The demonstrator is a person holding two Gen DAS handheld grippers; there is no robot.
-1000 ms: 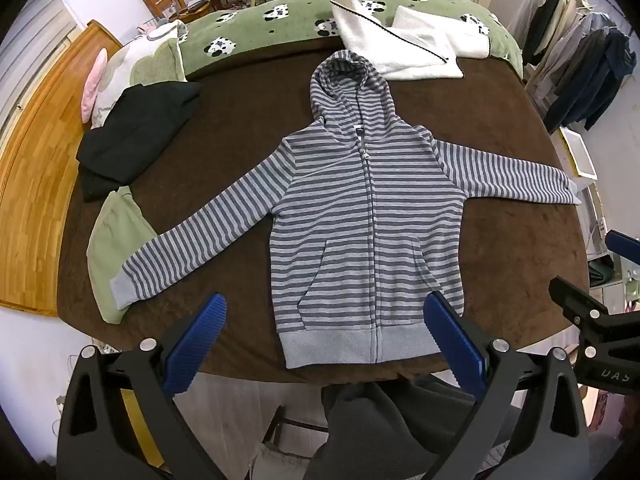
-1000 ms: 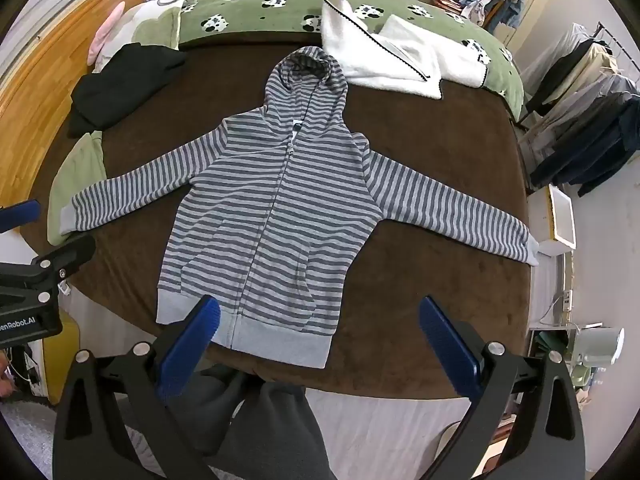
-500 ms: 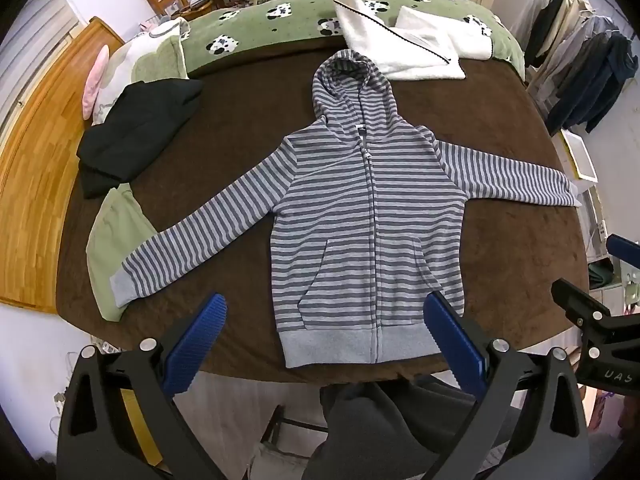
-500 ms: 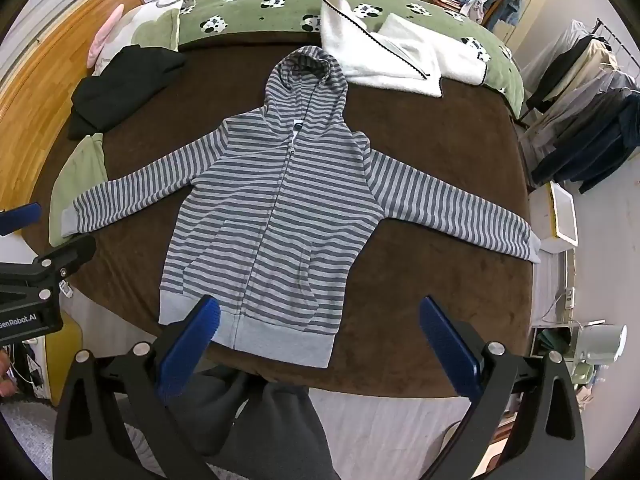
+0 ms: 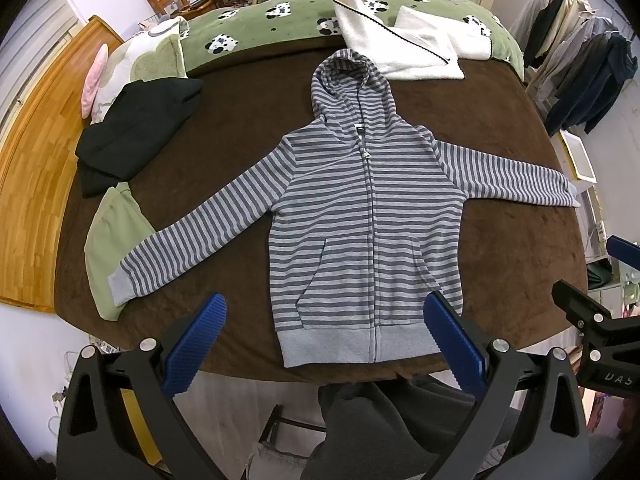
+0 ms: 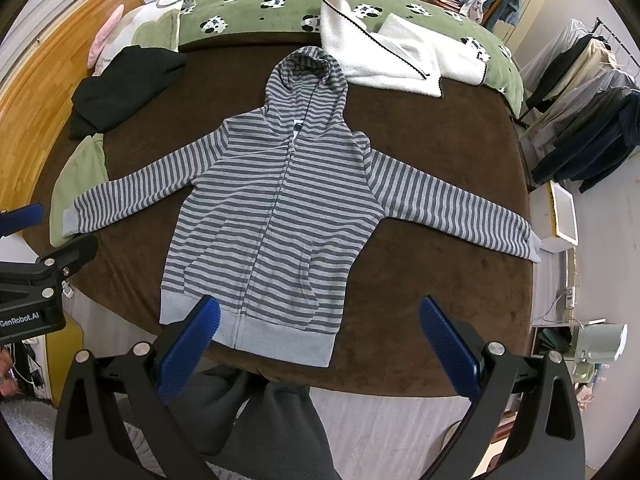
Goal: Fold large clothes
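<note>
A grey striped zip hoodie lies flat, front up, on the brown bed cover, both sleeves spread out and hood pointing away. It also shows in the right wrist view. My left gripper is open and empty, held above the near bed edge in front of the hem. My right gripper is open and empty, also above the near edge, right of the hem. Each gripper shows at the edge of the other's view.
A black garment, a light green garment under the left cuff, a white fleece and a green panda blanket lie on the bed. A clothes rack stands at right. A wooden headboard runs along the left.
Both grippers have drifted slightly; the hoodie sits a little lower and closer in both views. Nothing on the bed has moved.
</note>
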